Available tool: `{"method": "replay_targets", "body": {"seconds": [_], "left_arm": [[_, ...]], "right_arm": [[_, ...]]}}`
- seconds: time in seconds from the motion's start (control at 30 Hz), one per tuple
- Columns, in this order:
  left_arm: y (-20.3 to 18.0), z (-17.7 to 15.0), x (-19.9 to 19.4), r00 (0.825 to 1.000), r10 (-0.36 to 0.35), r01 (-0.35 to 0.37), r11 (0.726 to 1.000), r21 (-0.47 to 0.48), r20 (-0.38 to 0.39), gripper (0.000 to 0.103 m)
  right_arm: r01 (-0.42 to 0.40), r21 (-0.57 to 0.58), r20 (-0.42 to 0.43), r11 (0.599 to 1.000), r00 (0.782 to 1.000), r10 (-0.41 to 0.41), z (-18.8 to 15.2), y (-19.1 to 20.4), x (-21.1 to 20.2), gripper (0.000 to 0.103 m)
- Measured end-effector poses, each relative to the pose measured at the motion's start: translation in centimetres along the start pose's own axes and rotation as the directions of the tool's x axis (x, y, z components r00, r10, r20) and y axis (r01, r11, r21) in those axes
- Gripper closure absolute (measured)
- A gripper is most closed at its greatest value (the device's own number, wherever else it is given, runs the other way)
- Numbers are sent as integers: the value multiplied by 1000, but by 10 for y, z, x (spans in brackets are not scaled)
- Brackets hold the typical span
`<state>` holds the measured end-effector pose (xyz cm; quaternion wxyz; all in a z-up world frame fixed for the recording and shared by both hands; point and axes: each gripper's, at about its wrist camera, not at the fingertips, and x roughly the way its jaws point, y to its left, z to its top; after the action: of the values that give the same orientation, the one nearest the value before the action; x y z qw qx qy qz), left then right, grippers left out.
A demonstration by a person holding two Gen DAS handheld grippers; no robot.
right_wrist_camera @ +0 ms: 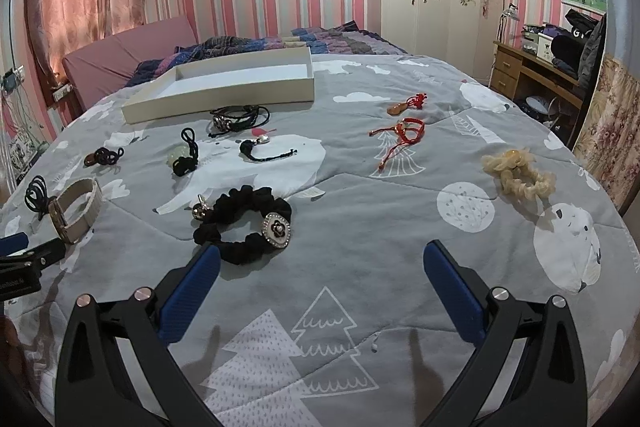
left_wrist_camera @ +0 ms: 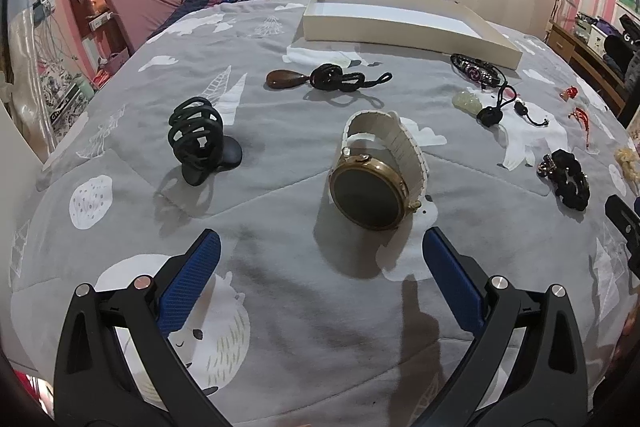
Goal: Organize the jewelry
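Jewelry lies scattered over a grey printed bed cover (right_wrist_camera: 360, 267), and the one container, a shallow cream box (right_wrist_camera: 224, 87), sits toward the far side of the bed with nothing visible inside it. Just in front of the box lie a black braided bracelet (right_wrist_camera: 236, 118), a pale green pendant on black cord (right_wrist_camera: 182, 157) and a brown teardrop pendant (left_wrist_camera: 286, 79). The left gripper (left_wrist_camera: 320, 251) is spread wide and holds nothing; a gold watch with a white strap (left_wrist_camera: 372, 179) stands on the cover just beyond its fingertips, with a black hair claw (left_wrist_camera: 200, 143) to its left. The right gripper (right_wrist_camera: 320, 259) is likewise open and empty, and a black scrunchie with a flower brooch (right_wrist_camera: 248, 223) lies beside its left finger. Red cord bracelets (right_wrist_camera: 402, 133) and a cream scrunchie (right_wrist_camera: 518, 173) lie farther right.
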<state>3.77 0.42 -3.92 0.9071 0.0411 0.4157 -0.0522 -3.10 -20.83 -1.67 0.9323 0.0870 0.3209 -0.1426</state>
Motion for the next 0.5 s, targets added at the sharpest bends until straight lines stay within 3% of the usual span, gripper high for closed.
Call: {"method": "replay_targets", "body": {"seconds": [0.5], "left_arm": [[-1, -2, -11, 999, -6, 5, 1000, 22, 47, 3]], "right_arm": [[23, -43, -5, 999, 1000, -23, 0, 7, 0, 2]]}}
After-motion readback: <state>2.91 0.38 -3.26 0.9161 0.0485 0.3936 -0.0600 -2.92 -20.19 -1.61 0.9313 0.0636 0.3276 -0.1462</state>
